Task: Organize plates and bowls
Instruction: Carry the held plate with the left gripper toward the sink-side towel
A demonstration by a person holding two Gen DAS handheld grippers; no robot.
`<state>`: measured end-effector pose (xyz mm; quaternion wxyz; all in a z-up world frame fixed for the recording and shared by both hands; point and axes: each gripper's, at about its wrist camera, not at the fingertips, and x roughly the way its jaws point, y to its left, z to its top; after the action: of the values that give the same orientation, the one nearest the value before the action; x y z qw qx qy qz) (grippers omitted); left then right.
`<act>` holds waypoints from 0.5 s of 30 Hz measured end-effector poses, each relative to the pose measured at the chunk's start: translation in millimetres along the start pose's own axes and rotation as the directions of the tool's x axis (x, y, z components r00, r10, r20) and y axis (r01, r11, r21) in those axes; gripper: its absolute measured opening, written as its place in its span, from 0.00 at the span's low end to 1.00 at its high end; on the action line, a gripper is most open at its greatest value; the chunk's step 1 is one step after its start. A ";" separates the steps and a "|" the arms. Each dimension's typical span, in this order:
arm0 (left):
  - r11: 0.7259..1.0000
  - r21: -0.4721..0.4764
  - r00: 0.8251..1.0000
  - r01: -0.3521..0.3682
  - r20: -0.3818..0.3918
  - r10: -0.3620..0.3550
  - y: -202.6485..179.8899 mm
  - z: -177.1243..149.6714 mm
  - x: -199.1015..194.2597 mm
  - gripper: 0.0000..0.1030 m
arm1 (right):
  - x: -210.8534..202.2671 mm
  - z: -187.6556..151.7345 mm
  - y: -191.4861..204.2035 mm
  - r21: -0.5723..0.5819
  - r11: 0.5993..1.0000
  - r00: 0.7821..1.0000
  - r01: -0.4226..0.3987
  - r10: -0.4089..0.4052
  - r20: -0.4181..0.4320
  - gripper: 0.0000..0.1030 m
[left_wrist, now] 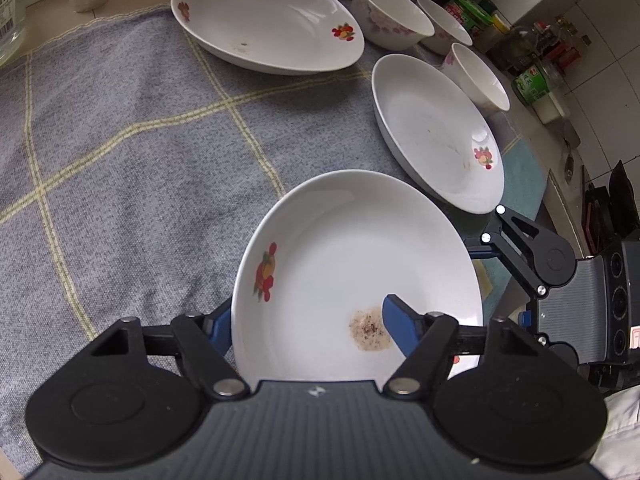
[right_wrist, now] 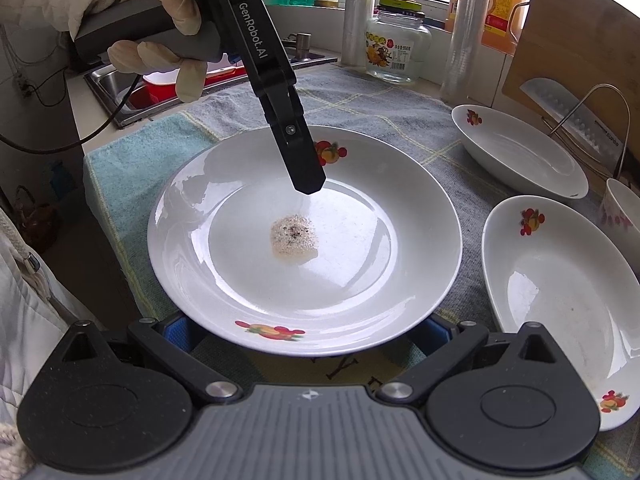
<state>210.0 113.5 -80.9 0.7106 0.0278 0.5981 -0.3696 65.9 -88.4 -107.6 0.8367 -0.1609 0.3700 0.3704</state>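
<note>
Left wrist view
Left gripper [left_wrist: 310,322]: its two blue fingers stand on either side of the rim of the stained plate [left_wrist: 356,276]; one finger [left_wrist: 400,330] lies over the inside of the plate, the other [left_wrist: 220,326] is under the outer edge. It is clenched on this rim.
Stained plate: white, with a fruit print on the left side and a brown spot [left_wrist: 370,330] near the inside finger; it appears tilted above the cloth.
Checked cloth [left_wrist: 120,140]: grey-blue with yellow lines, it covers the counter.
Second plate [left_wrist: 438,132]: lies on the cloth behind and to the right of the held plate, apart from it.
Far plate [left_wrist: 266,20]: lies at the back of the cloth, well apart.
Three bowls [left_wrist: 392,14]: white with pink flowers, they stand in a row at the back right, beside the plates.
Right gripper [left_wrist: 528,256]: seen at the right edge, just beside the held plate.

Right wrist view
Right gripper [right_wrist: 306,332]: its blue fingers [right_wrist: 178,332] are spread wide, one at each side of the near rim of the plate; released, not pressing on it.
Stained plate [right_wrist: 360,264]: in the middle of the view, above the cloth [right_wrist: 120,168].
Left gripper [right_wrist: 306,176]: comes down from the upper left, held by a gloved hand [right_wrist: 160,12]; its tip is on the far part of the plate.
Two plates [right_wrist: 560,280]: on the right, both lying on the cloth.
Glass jar [right_wrist: 396,40]: stands at the back, by the window.
</note>
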 end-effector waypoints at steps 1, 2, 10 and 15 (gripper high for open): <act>1.000 -0.003 1.000 0.003 0.000 -0.003 0.5 -0.1 -0.2 0.71 | 0.1 0.1 0.1 -0.002 1.000 1.000 0.000 0.000 -0.002 1.00; 1.000 -0.004 1.000 0.004 0.000 -0.004 0.6 -0.3 -0.4 0.71 | 0.3 0.6 0.3 0.000 1.000 1.000 0.001 -0.001 -0.006 1.00; 1.000 0.012 1.000 -0.004 0.002 0.004 -1.5 -1.6 -0.5 0.71 | -2.5 2.4 1.2 0.014 1.000 1.000 0.013 -0.013 -0.011 1.00; 1.000 0.017 1.000 -0.008 0.005 0.007 -4.0 -1.9 -0.3 0.71 | -3.3 4.0 0.3 0.019 1.000 1.000 0.009 -0.009 -0.013 1.00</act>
<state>206.2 111.7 -79.6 0.7132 0.0352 0.5930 -0.3721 66.2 -87.7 -102.5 0.8373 -0.1570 0.3784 0.3621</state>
